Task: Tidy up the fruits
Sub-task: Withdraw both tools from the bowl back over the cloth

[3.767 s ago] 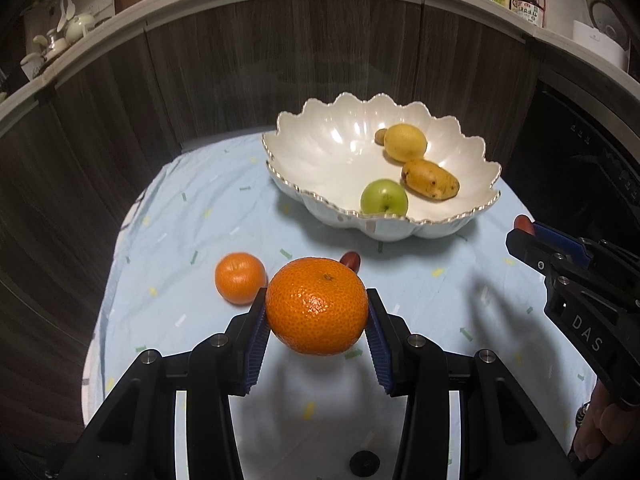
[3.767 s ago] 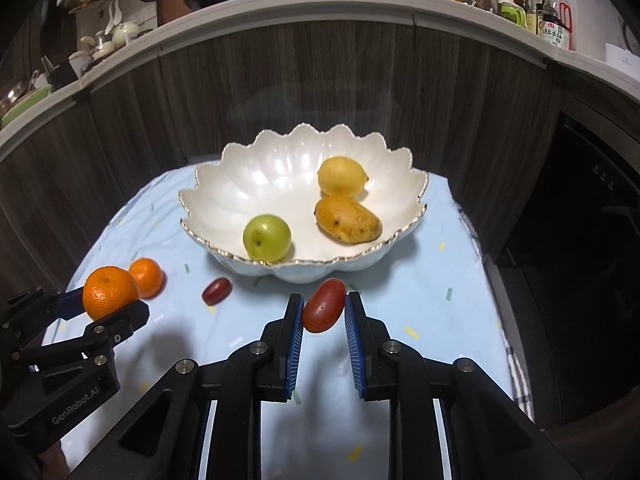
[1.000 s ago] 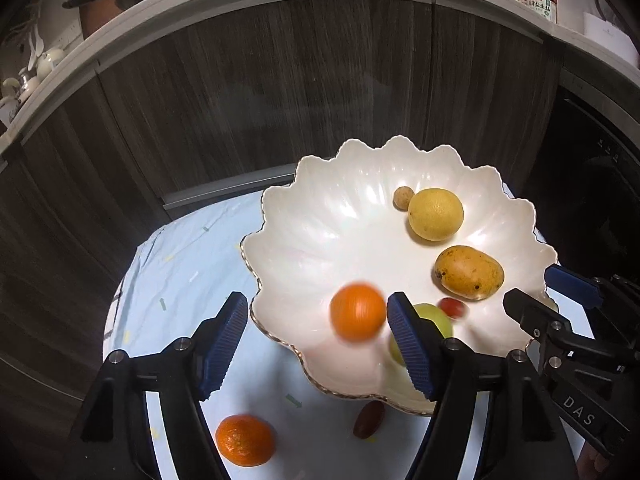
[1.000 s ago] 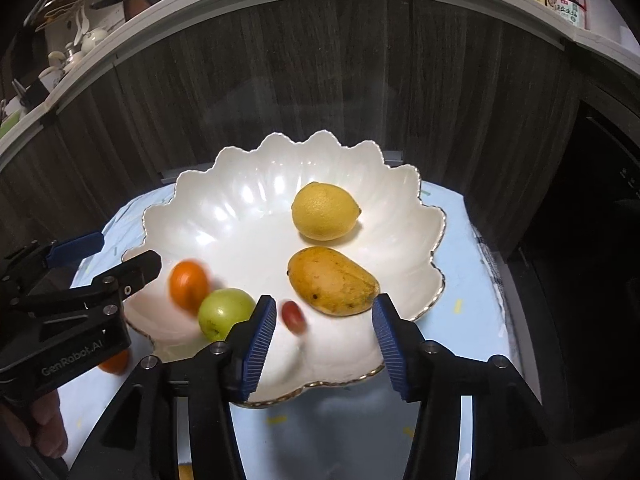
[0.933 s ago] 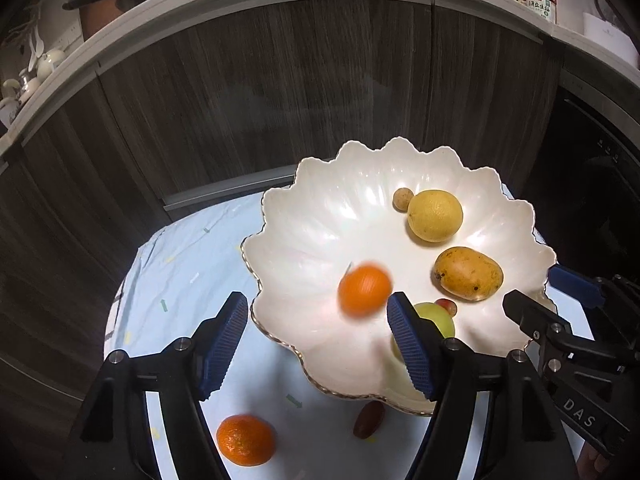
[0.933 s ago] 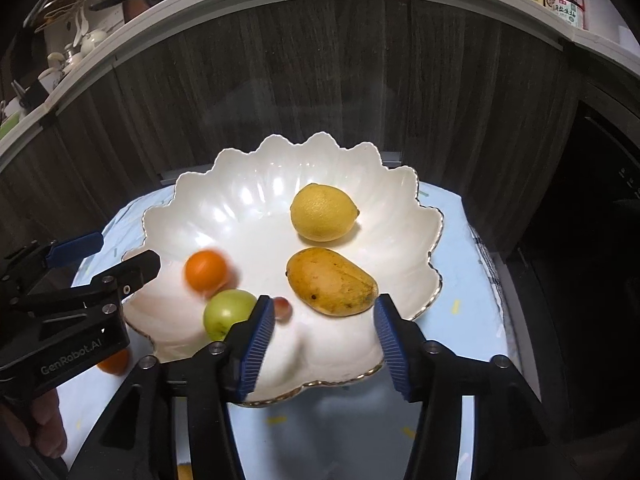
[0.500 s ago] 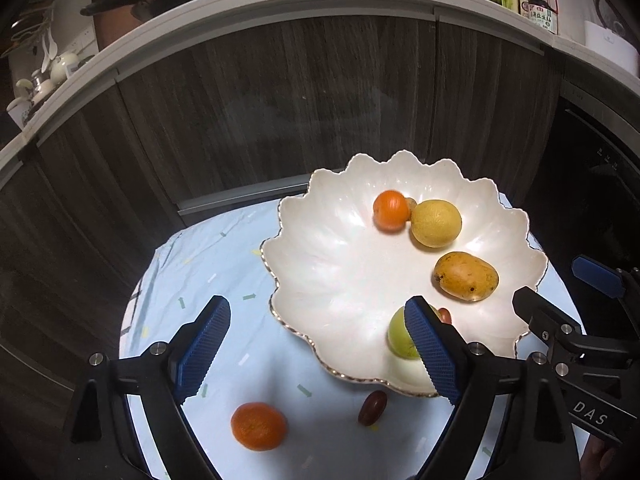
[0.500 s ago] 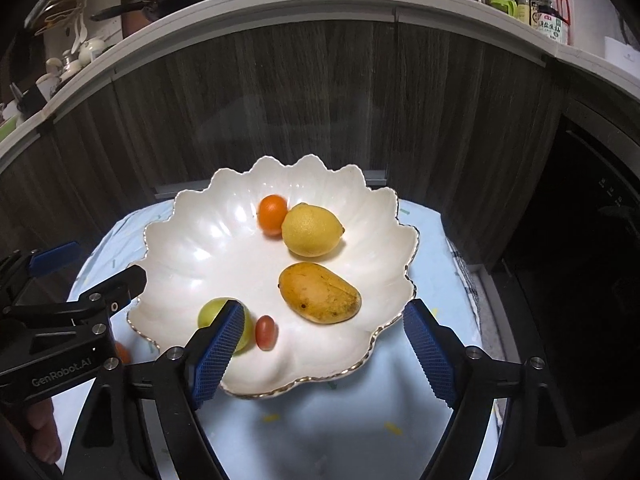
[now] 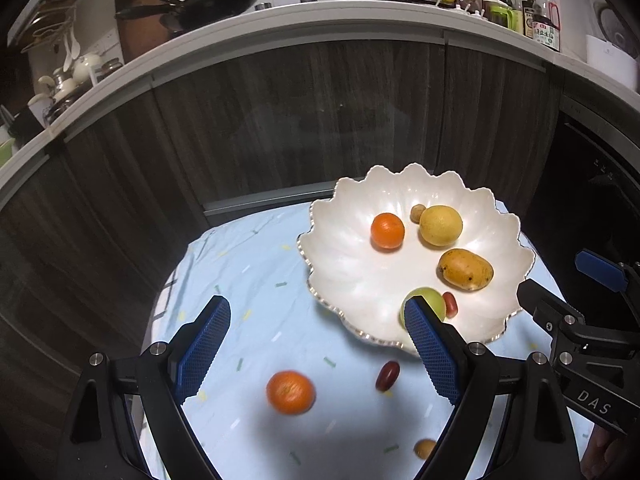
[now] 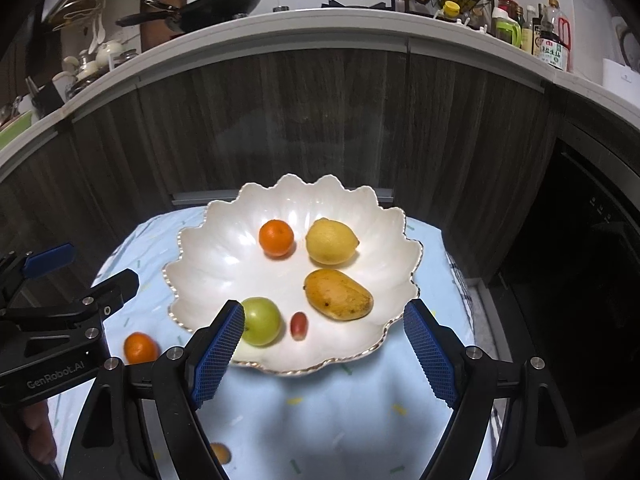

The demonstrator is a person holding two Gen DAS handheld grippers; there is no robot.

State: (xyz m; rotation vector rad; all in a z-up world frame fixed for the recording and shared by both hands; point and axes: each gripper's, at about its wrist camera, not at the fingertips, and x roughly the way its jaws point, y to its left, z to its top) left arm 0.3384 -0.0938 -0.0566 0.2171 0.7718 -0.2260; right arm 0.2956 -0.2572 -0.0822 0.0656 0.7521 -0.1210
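A white scalloped bowl (image 9: 344, 264) (image 10: 224, 256) holds an orange mandarin (image 9: 387, 230) (image 10: 276, 237), a lemon (image 9: 440, 225) (image 10: 331, 241), a mango (image 9: 465, 269) (image 10: 338, 294), a green apple (image 9: 430, 303) (image 10: 262, 320), a red grape tomato (image 9: 449, 304) (image 10: 298, 325) and a small brown fruit (image 9: 417, 213). On the cloth in front lie a second mandarin (image 9: 290, 392) (image 10: 139, 347), a dark red fruit (image 9: 387, 375) and a small tan fruit (image 9: 425, 448) (image 10: 221, 453). My left gripper (image 9: 316, 344) (image 10: 80, 268) and my right gripper (image 10: 324, 344) (image 9: 560, 284) both hover open and empty above the table.
The small table (image 9: 248, 264) wears a light blue cloth and stands against dark wooden cabinet fronts (image 10: 320, 120). Above runs a white counter (image 10: 280, 20) with a pan, jars and bottles. A dark appliance front (image 10: 592, 280) is at the right.
The mandarin and the red tomato dropped from the grippers into the bowl; the mandarin rolled to the lemon. Both grippers opened wider, rose and drew back from the bowl.
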